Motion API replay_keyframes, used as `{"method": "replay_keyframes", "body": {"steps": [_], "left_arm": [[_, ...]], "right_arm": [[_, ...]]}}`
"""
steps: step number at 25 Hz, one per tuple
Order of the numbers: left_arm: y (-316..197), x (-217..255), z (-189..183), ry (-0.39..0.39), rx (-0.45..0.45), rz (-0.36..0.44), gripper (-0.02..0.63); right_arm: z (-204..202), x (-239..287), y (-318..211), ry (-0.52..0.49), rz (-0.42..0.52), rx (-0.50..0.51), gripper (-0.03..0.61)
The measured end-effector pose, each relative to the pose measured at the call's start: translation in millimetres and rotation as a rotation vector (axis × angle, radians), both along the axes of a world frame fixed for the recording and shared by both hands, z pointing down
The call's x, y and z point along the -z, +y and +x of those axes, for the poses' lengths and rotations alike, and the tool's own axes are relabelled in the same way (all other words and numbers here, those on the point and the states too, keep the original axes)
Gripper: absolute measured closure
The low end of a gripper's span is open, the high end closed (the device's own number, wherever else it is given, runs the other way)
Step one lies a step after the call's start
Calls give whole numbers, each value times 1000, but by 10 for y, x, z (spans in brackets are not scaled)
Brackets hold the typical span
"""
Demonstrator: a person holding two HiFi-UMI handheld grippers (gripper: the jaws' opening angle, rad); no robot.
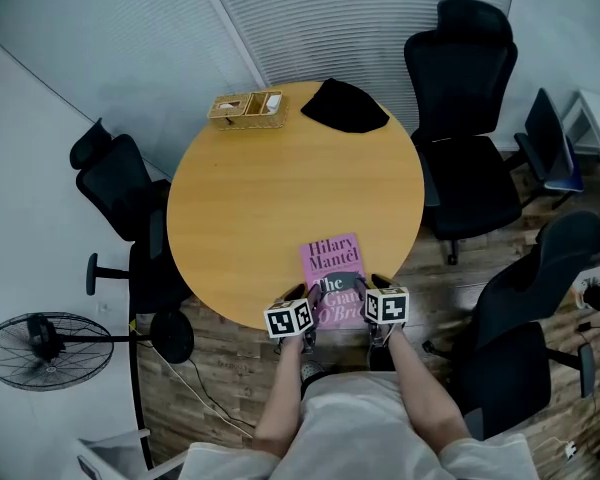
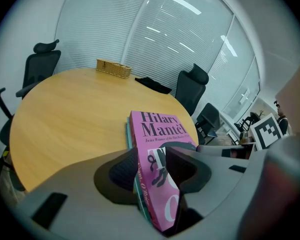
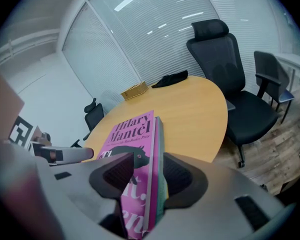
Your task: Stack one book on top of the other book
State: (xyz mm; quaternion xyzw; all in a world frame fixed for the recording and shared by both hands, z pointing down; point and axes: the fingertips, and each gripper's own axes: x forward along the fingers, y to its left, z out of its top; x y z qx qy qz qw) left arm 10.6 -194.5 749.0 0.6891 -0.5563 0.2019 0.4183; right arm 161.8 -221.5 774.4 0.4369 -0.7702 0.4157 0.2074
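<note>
L gripper point(image 2: 152, 154) clamps pink book point(image 2: 159, 126) on teal book point(image 2: 127, 132); R gripper point(image 3: 147, 161) slack.

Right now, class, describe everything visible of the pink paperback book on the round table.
The pink paperback book is closed, glossy, cover up, black lettering reading Hilary Mantel. It lies on a teal book at the near edge of the round wooden table. The left tool clamps both books at one near corner; the right tool straddles the other, pads seemingly not pressing.
</note>
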Motion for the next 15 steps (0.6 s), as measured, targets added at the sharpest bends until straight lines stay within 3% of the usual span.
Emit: {"method": "replay_keyframes", "body": {"steps": [15], "left_arm": [[185,488,53,24,-140,125,443]], "right_arm": [[25,400,298,109,135,-79,388]]}}
